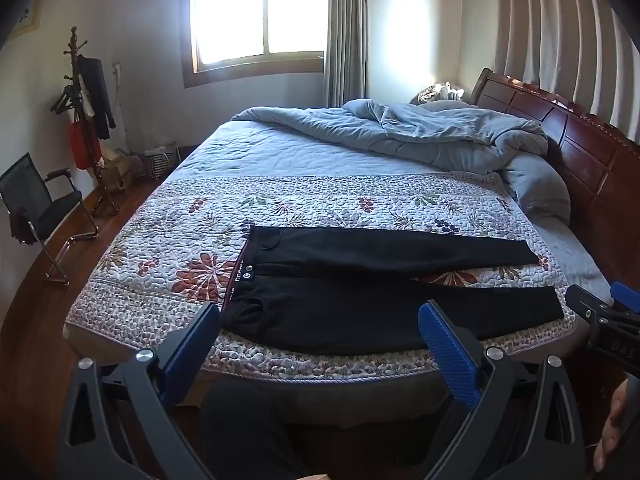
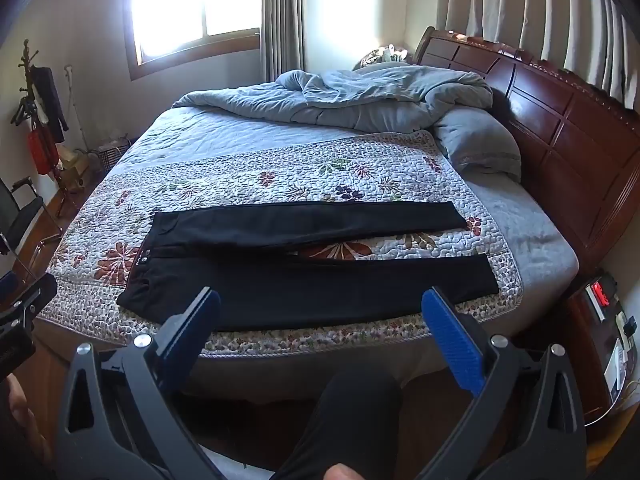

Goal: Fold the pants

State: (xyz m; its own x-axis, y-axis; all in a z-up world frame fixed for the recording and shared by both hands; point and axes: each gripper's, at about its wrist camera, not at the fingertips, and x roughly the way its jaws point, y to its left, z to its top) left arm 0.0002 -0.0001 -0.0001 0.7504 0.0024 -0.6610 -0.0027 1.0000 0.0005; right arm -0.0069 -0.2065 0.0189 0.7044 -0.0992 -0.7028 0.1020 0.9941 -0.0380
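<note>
— Since nothing has been taken hold of yet, where are the pants (image 1: 384, 280) to be found?

— They are laid flat on the floral quilt (image 1: 168, 240), near the front edge of the bed (image 2: 532, 248), with the waistband (image 1: 240, 276) to the left and the two legs run out to the right, parted in a narrow V. Both grippers are held short of the bed edge, apart from the cloth.

— And how are the grippers set?

— The left gripper (image 1: 320, 344) is spread wide, nothing between its blue ribbed pads (image 1: 448, 352). The right gripper (image 2: 320, 332) is likewise held wide apart and empty.

— How is the cloth expected to behave?

— It is judged to be soft, limp and fairly light: a dark, matte, dense weave, lying smooth with scarcely a wrinkle. Sagging is to be expected wherever it is lifted unsupported. The quilt's pebbled stitching may drag on it a little.

— Where should it be gripped?

— The stiffer parts are probably best pinched: the near corner of the waistband by the left, the hem (image 2: 488, 276) of the near leg by the right, so that the near leg can be carried over onto the far one. Only the pants, not the quilt, should be caught.
</note>
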